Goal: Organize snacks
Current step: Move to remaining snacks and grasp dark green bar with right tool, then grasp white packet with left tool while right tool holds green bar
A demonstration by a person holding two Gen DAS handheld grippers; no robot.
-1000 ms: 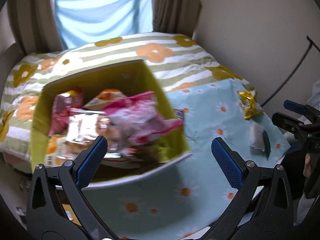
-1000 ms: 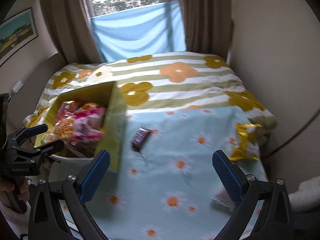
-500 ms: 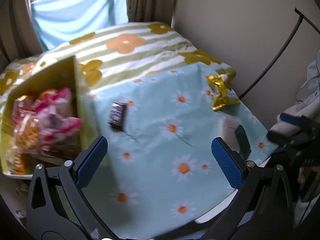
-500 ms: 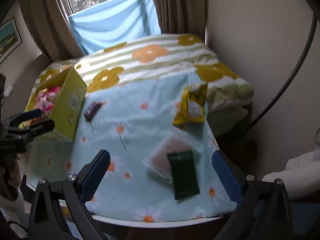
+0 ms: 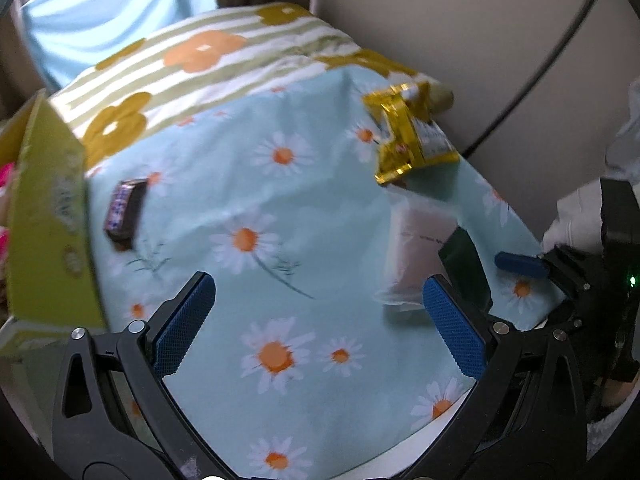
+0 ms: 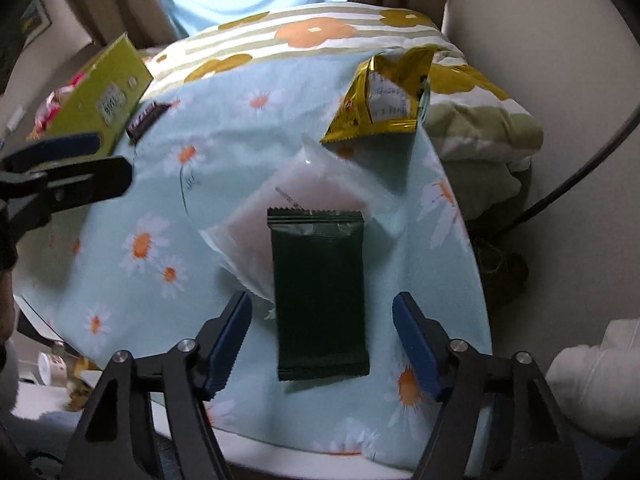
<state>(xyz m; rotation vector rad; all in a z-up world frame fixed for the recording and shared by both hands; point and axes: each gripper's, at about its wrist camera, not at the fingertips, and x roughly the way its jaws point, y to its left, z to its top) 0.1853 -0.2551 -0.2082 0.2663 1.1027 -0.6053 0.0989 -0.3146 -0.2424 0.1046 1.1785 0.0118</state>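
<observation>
Dark-green packet lies between the closing right tool's untouching jaws.

Yellow-green box cut off by left frame edge in left wrist view; contents mostly out of frame, just a pink sliver. Translucent pouch partly hidden under dark green packet. Print on gold bag and chocolate bar too blurred to read. Clutter under bench edge unidentifiable.

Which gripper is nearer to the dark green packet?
Right. The right gripper straddles the dark green packet, jaws closing, pads not yet touching. The left gripper hangs beside it, over the daisy cloth.
</observation>
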